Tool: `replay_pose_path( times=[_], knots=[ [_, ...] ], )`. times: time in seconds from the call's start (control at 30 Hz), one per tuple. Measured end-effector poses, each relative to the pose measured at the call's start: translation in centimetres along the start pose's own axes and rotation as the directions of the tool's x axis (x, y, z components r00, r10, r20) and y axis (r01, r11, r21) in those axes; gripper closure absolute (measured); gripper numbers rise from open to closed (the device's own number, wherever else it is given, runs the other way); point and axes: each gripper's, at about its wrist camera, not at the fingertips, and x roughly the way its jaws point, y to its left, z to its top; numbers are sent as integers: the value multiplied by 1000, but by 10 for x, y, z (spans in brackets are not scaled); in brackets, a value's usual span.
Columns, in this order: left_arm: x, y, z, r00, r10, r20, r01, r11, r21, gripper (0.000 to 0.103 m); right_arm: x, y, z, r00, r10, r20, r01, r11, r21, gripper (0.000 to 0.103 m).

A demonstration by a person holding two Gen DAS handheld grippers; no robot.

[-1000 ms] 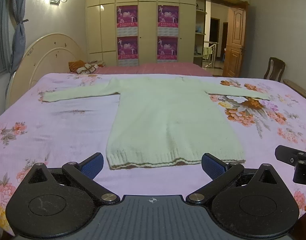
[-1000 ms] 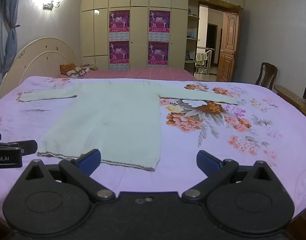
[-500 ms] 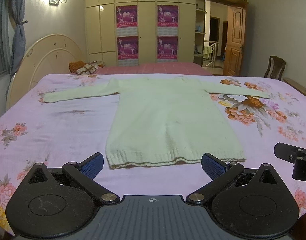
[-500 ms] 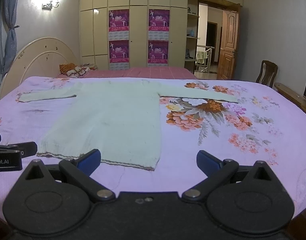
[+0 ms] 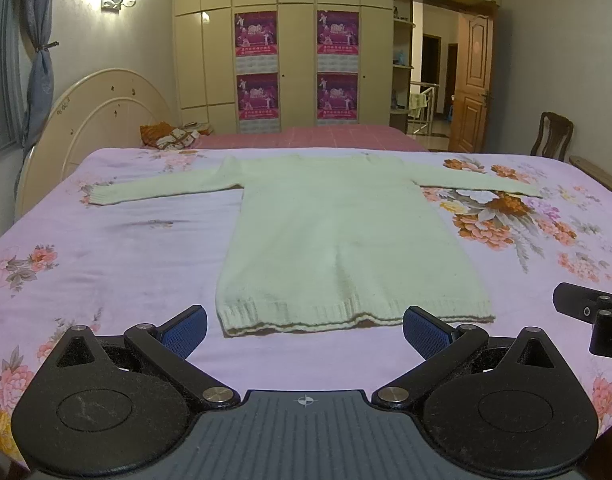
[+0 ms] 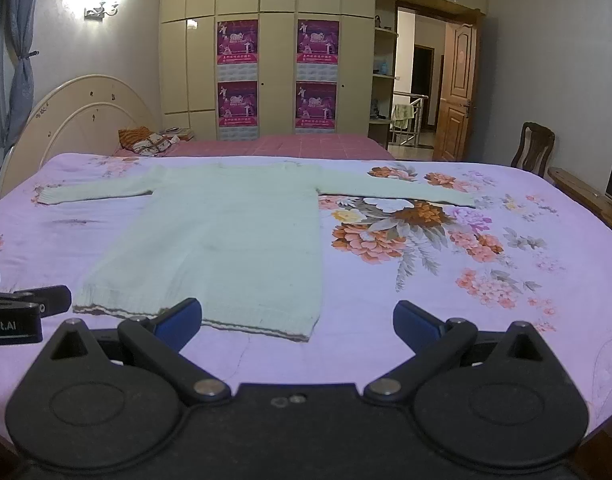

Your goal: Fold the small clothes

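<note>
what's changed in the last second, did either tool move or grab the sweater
Almost nothing. Neither tool has taken hold: the left tool and right tool stay open just short of the hem, with at most a slight camera drift. The sweater still lies flat on the bed, sleeves spread.

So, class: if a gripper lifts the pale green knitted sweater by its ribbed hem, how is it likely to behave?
The pale green knitted sweater lies limp and flat on the floral bedsheet, so it would probably droop and fold rather than hold its shape. Its spread sleeves would likely trail behind. The knit looks thick, so the open left gripper may feel some weight.
</note>
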Motion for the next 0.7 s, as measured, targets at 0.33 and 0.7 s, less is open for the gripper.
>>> replay_pose_path(
  times=[0.33,0.7],
  knots=[
    [-1,4,-1,1000,9,-1,-9,1000,-2,0,0,2,0,1000,5,-2,-5,1000,-4,1],
    [-1,3,-1,1000,12,-1,-12,1000,0,0,1,4,1,1000,9,-3,-9,1000,-8,1]
  ],
)
